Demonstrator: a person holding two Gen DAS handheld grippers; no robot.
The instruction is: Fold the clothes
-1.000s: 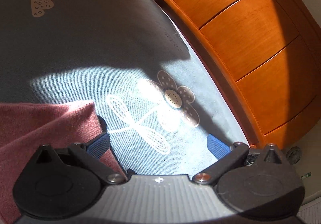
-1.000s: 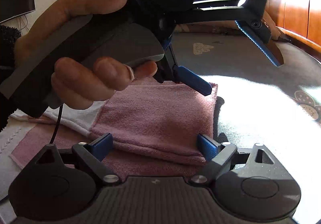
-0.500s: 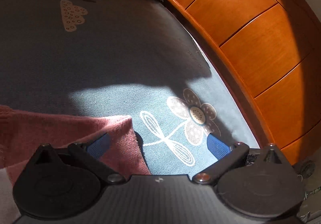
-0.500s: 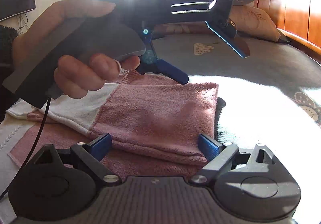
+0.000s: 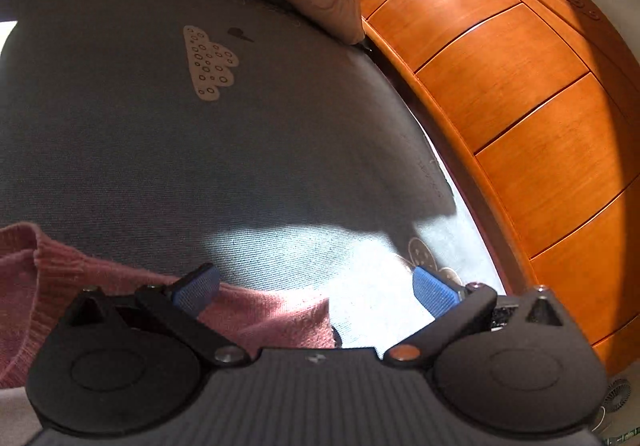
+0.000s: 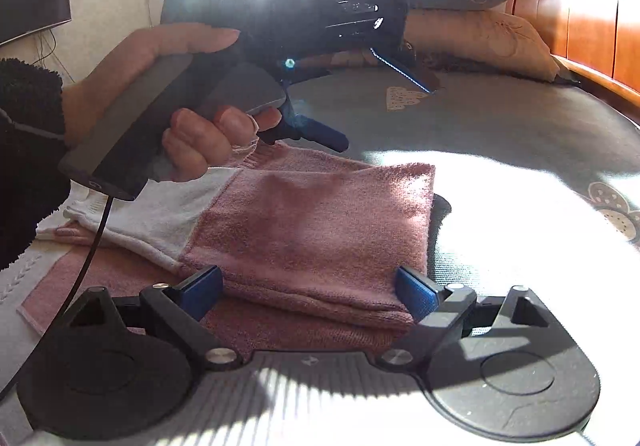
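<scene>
A folded pink sweater (image 6: 320,230) is laid on the bed (image 6: 500,134). Both claws are released: left gripper (image 5: 316,286) raised above it, right gripper (image 6: 308,286) low at its near edge.

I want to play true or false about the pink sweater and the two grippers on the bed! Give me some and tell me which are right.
1. The pink sweater lies folded on the bed. True.
2. The left gripper is squeezing the sweater. False: it is open and held above the sweater, touching nothing.
3. The right gripper is open. True.
4. The bed has a blue metal headboard. False: the headboard is orange-brown wood.
5. Two pillows are stacked at the head of the bed. True.
6. The sweater is pink all over. False: it has a white part.
</scene>
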